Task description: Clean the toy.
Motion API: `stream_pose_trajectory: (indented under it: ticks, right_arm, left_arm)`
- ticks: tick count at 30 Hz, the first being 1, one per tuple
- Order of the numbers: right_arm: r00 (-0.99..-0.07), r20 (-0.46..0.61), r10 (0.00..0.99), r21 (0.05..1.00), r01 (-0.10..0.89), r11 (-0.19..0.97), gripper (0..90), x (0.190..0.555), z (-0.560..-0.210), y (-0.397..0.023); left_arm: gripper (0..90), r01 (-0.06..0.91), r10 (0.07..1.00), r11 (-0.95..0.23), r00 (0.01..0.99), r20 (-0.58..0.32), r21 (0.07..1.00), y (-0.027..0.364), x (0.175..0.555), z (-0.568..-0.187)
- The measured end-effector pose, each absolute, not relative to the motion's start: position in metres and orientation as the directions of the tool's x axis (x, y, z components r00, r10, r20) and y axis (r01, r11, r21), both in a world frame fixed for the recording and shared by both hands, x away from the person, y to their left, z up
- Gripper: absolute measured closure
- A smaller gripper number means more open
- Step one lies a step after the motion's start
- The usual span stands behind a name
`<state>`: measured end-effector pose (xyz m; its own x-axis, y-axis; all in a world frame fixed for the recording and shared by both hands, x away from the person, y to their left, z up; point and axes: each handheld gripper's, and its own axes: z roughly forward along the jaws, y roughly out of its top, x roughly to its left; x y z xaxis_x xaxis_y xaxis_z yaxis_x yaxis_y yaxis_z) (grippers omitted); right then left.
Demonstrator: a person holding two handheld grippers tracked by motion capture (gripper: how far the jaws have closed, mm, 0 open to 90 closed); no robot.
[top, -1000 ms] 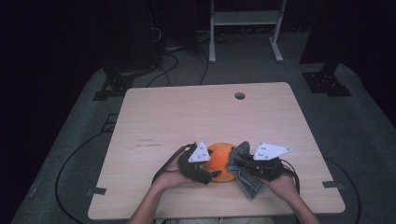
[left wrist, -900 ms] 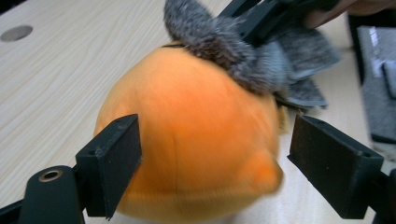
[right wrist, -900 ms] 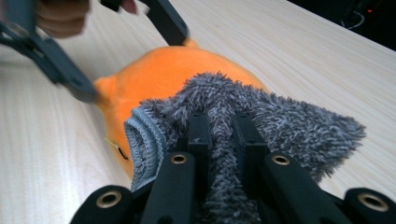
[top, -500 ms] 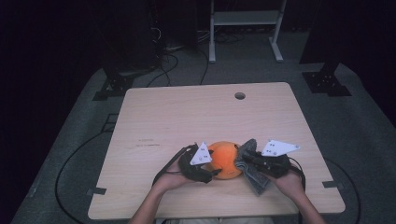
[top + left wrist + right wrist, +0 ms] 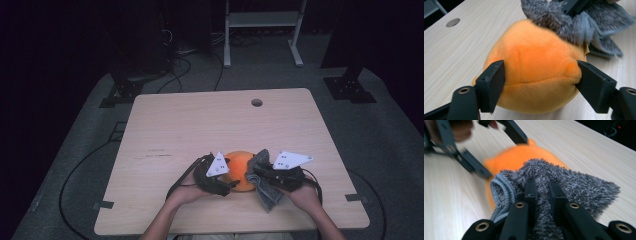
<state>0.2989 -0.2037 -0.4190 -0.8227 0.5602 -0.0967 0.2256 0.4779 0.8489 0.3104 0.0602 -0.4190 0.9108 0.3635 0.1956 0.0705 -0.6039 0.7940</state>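
An orange plush toy (image 5: 240,167) lies on the wooden table (image 5: 200,125) near its front edge. My left gripper (image 5: 229,186) holds it from the left. In the left gripper view both pads touch the toy's (image 5: 536,72) sides, and the right pad dents it. These jaws have just been opening a little, with the toy still between them. My right gripper (image 5: 260,172) is shut on a grey fluffy cloth (image 5: 267,192). The cloth (image 5: 574,182) is bunched between its jaws (image 5: 542,187) and lies against the toy's (image 5: 516,157) right upper side.
A round cable hole (image 5: 256,102) sits near the table's far edge. Black cables (image 5: 180,182) trail from both grippers toward the front edge. Beyond the table are a metal frame (image 5: 260,30) and dark stands on grey floor.
The right gripper with the cloth has shifted slightly up against the toy's right side. Both hands stay in about the same place.
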Motion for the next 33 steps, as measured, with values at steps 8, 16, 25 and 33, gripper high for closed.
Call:
stream_pose_trajectory:
  ticks: [8, 16, 25, 33]
  right_arm:
    - [-0.878, -0.109, 0.466, 0.875, 0.138, 0.464, 79.3, 0.286, -0.402, -0.19]
    - [-0.857, -0.105, 0.505, 0.841, 0.194, 0.505, 79.4, 0.295, -0.418, -0.199]
    - [-0.854, -0.109, 0.509, 0.825, 0.208, 0.525, 79.4, 0.29, -0.423, -0.203]
    - [-0.87, -0.141, 0.473, 0.869, 0.12, 0.48, 79.4, 0.285, -0.389, -0.187]
  left_arm:
    - [27.4, 0.041, 0.361, -0.593, 0.906, 0.221, 0.804, 0.054, 0.307, -0.416]
    - [19.2, 0.112, 0.418, -0.573, 0.892, 0.172, 0.812, 0.065, 0.314, -0.421]
    - [19.3, 0.201, 0.434, -0.534, 0.899, 0.062, 0.821, 0.066, 0.32, -0.424]
    - [23.2, -0.015, 0.281, -0.634, 0.927, 0.249, 0.773, 0.058, 0.302, -0.424]
